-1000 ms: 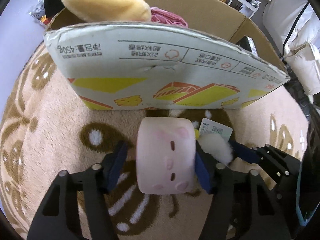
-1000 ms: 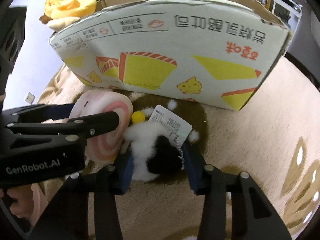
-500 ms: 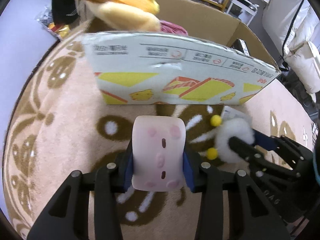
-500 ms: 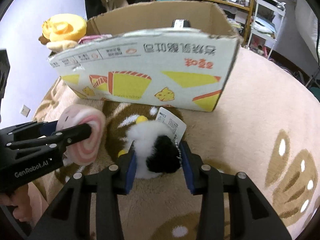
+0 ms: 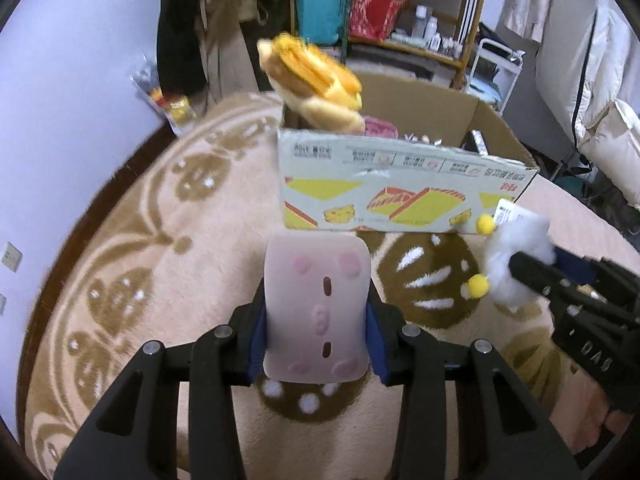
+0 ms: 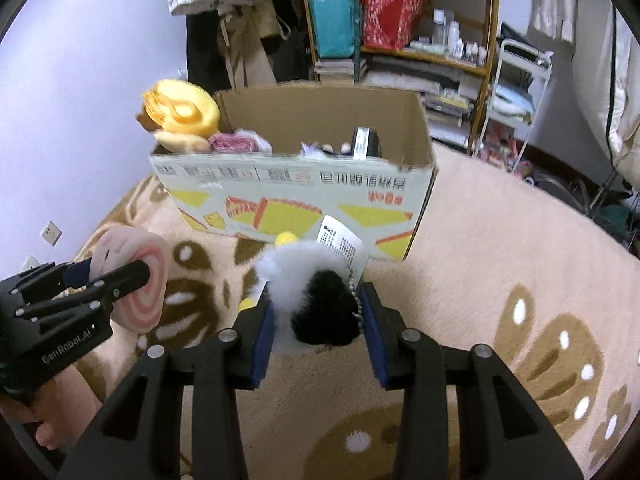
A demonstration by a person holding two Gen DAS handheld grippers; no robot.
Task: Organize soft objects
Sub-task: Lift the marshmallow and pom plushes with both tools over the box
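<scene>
My left gripper (image 5: 316, 320) is shut on a pink roll-cake plush (image 5: 316, 312) and holds it above the rug; the plush also shows in the right wrist view (image 6: 134, 280). My right gripper (image 6: 318, 320) is shut on a white and black fluffy plush (image 6: 316, 292) with yellow pom-poms and a paper tag; it also shows in the left wrist view (image 5: 516, 264). Ahead stands an open cardboard box (image 6: 296, 196) with soft toys inside. A yellow plush (image 6: 182, 114) sits on the box's left corner.
The box stands on a round beige rug (image 6: 500, 280) with brown patterns. Behind it are wooden shelves (image 6: 400, 20), hanging clothes and a white metal cart (image 6: 516, 88). A purple wall (image 5: 60, 80) is on the left.
Both grippers have risen and pulled back from the box, each carrying its plush off the rug. The box now looks smaller and its inside shows.
</scene>
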